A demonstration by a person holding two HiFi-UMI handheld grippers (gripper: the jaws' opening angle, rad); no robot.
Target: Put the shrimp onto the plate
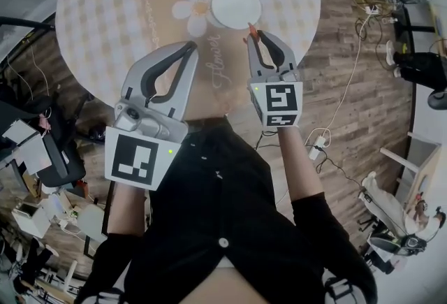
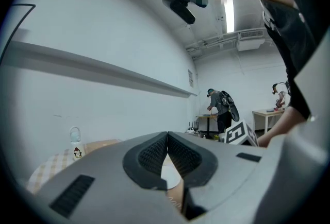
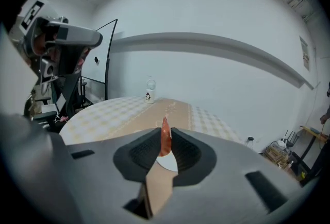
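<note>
Count: two grippers, one shrimp, one plate, one round table.

Left gripper [image 1: 190, 49]: jaws closed together, tips meeting, nothing between them, held over the near part of the table [image 1: 105, 9]. The table carries a checked cloth with a tan centre strip and a daisy print.

Plate [image 1: 234, 5]: white, round, on the centre strip beside the daisy; its surface shows bare.

Shrimp [image 1: 251, 28]: orange-red, slender, pointing up out of the jaws. It is not on the plate.

Right gripper [image 1: 255, 37]: jaws clamped on the shrimp, tips at the plate's near rim in the head view.
</note>
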